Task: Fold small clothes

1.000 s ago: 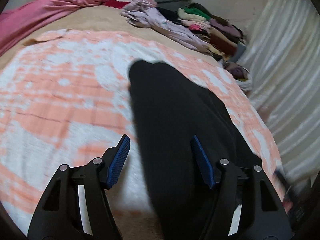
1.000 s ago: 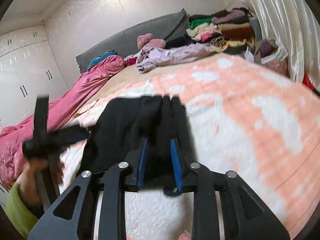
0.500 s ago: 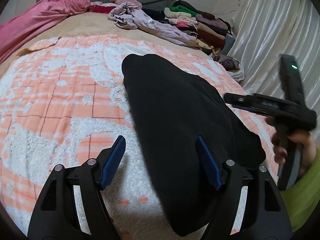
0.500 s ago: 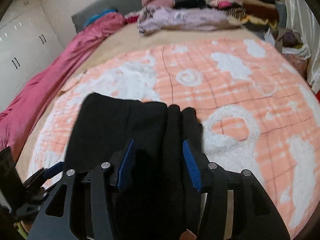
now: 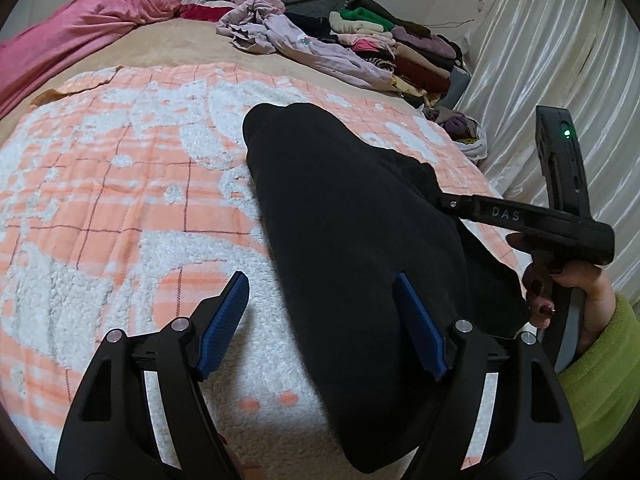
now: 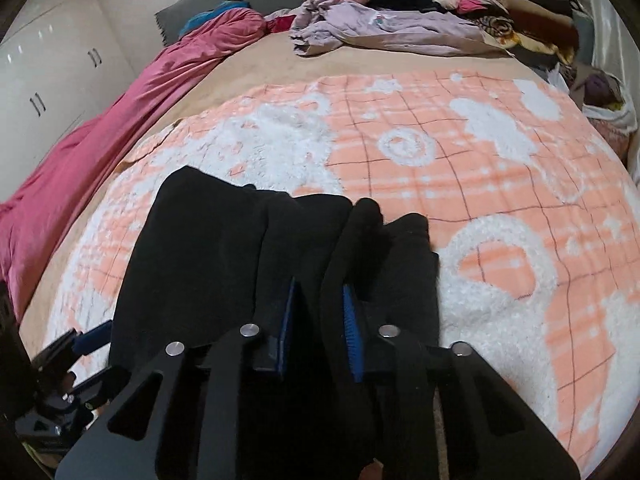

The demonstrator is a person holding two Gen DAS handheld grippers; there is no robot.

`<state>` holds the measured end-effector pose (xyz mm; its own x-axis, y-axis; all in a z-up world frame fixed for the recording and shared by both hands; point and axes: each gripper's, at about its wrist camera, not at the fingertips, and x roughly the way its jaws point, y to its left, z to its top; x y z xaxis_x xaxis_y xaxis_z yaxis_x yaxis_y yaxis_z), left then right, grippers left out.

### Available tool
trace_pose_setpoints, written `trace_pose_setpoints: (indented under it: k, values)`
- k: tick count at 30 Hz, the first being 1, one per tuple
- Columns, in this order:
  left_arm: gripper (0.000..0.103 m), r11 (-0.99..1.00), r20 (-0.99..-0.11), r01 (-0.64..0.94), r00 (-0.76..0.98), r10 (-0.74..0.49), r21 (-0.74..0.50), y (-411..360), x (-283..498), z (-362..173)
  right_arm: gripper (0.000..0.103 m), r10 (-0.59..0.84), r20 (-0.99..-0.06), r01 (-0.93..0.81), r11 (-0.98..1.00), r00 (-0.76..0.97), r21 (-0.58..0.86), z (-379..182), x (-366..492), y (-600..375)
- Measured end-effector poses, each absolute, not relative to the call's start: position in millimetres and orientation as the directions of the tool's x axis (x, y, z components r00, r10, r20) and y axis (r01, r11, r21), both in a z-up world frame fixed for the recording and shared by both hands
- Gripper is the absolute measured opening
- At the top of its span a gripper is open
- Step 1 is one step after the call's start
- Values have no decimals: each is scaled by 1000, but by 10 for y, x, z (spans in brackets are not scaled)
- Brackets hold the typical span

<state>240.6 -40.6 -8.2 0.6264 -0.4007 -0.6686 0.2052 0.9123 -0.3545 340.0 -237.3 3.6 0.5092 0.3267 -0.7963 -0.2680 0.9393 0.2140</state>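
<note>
A black garment [image 5: 352,240] lies folded lengthwise on the orange and white blanket [image 5: 120,200]. My left gripper [image 5: 320,280] hovers over the garment's near left edge, its jaws opening. That edge runs between the blue pads [image 5: 224,320], which do not press on it. My right gripper [image 6: 319,292] points down at the same garment [image 6: 208,264], its jaws closing on a raised fold of black cloth pinched between the pads. In the left wrist view the right gripper [image 5: 444,200] reaches in from the right, held by a hand in a green sleeve [image 5: 600,360].
A pile of folded clothes [image 5: 400,44] and a loose lilac garment [image 5: 304,48] lie at the bed's far end. A pink duvet [image 5: 80,32] runs along the left side. A white curtain [image 5: 560,60] hangs at the right, and white wardrobe doors [image 6: 48,80] stand at the left.
The right gripper let go of the garment, swung over its right side, opened, then closed on a fold. The left gripper's jaws widened a little and it stayed in place.
</note>
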Motion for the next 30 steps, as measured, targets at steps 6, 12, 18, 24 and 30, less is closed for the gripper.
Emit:
trace_pose_setpoints:
  k: [6, 12, 18, 24, 30]
  values:
    - [69, 912, -670, 204, 624, -402, -357, -408, 2408, -82, 13, 305, -796, -289, 942, 522, 171, 7, 3369, -2324]
    - [69, 901, -662, 225, 616, -427, -372, -437, 2378, -20, 11, 295, -732, -288, 947, 614, 141, 374, 3176, -2487]
    - [70, 897, -670, 278, 597, -442, -344, -616, 2324, -30, 11, 207, -766, -240, 968, 608, 71, 411, 3215, -2715]
    - [75, 905, -694, 281, 581, -424, -319, -687, 2338, -150, 15, 177, -807, -223, 973, 563, 59, -95, 3359, -2706]
    - [77, 906, -697, 273, 578, -424, -325, -650, 2349, -153, 30, 229, -761, -186, 972, 608, 144, 40, 3245, -2909]
